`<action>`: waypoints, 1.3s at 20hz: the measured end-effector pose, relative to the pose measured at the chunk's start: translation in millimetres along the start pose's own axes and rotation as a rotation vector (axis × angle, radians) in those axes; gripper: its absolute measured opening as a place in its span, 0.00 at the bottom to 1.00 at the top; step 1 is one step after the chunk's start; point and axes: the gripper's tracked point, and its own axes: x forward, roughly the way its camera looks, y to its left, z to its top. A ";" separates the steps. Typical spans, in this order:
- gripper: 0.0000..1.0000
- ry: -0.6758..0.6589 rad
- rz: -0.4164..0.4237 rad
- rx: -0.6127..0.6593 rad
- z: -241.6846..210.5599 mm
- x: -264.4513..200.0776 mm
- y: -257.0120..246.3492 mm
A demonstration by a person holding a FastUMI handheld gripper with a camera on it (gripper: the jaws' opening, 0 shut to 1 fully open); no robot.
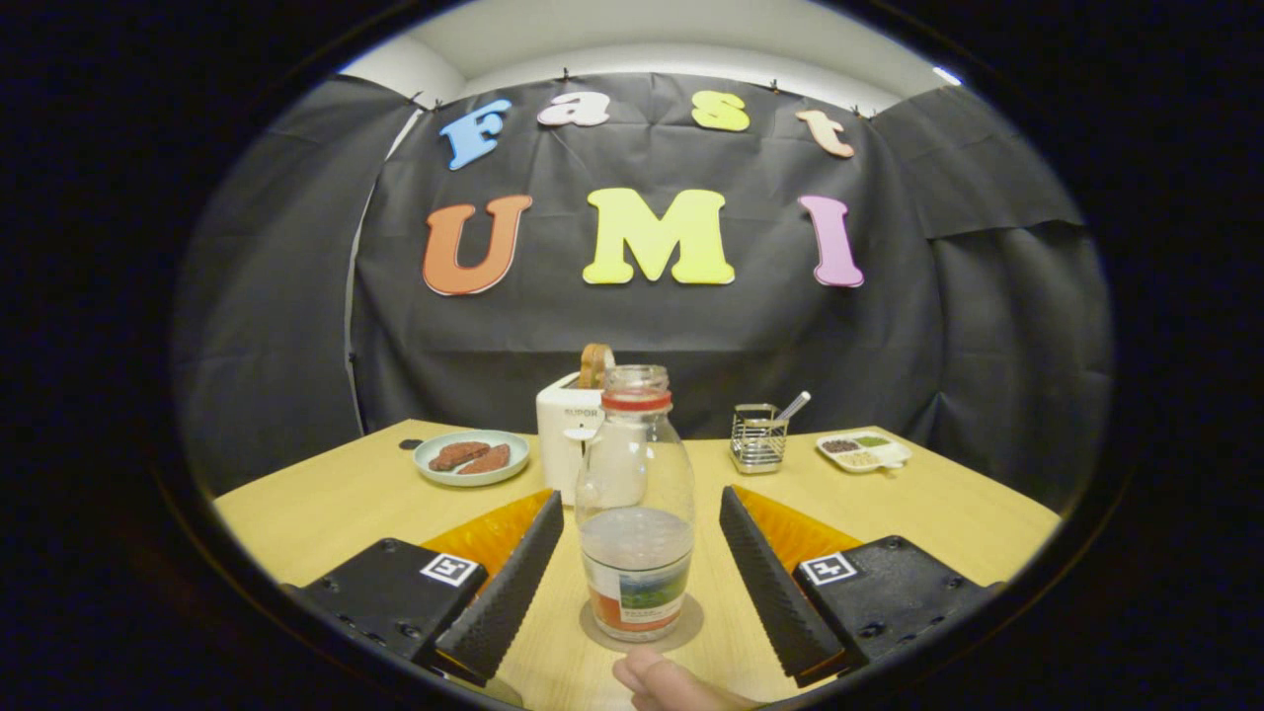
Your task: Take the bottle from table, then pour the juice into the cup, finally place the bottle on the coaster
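In the gripper view, the gripper (632, 563) is wide open, its two ribbed black fingers (504, 583) spread to either side of the bottle (634, 513) with clear gaps on both sides, so neither pad touches it and it holds nothing. The bottle stands upright between the fingers on a round grey coaster (686, 627), whose rim shows around the bottle's base on the yellow table (326, 504). The bottle is clear, with a red ring at its open neck, a label low on its body and a shallow level of liquid in its lower part. A fingertip of a person's hand (662, 681) shows just nearer than the coaster, between the fingers' bases; whether it touches the coaster I cannot tell. Beyond the bottle, partly hidden by it, stands a white toaster (565, 444) with a slice of bread (595, 365) sticking up from its slot. To the left of the toaster lies a pale green plate (427, 459) carrying two brown pieces of food (472, 456), and a small dark spot (411, 444) sits on the table just past the plate. To the right of the bottle, further back, is a wire holder (758, 439) with a utensil handle (793, 405) leaning out of it, and beside that a white divided tray (861, 452) with dark and green contents.
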 end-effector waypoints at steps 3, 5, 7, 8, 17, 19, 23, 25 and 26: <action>1.00 0.003 -0.011 0.027 17.7 -20.8 2.2; 1.00 0.001 -0.009 0.021 32.6 -37.4 5.8; 1.00 -0.019 -0.042 -0.003 51.3 -54.2 -2.5; 1.00 -0.022 -0.050 -0.007 60.5 -63.0 -4.2; 1.00 -0.088 -0.125 -0.040 150.3 -162.1 -30.1; 1.00 -0.090 -0.124 -0.052 159.2 -184.5 -28.0; 1.00 -0.107 -0.136 -0.058 185.4 -229.6 -31.3; 1.00 -0.120 -0.132 -0.055 198.0 -251.4 -29.6; 1.00 -0.128 -0.134 -0.055 204.3 -262.2 -29.1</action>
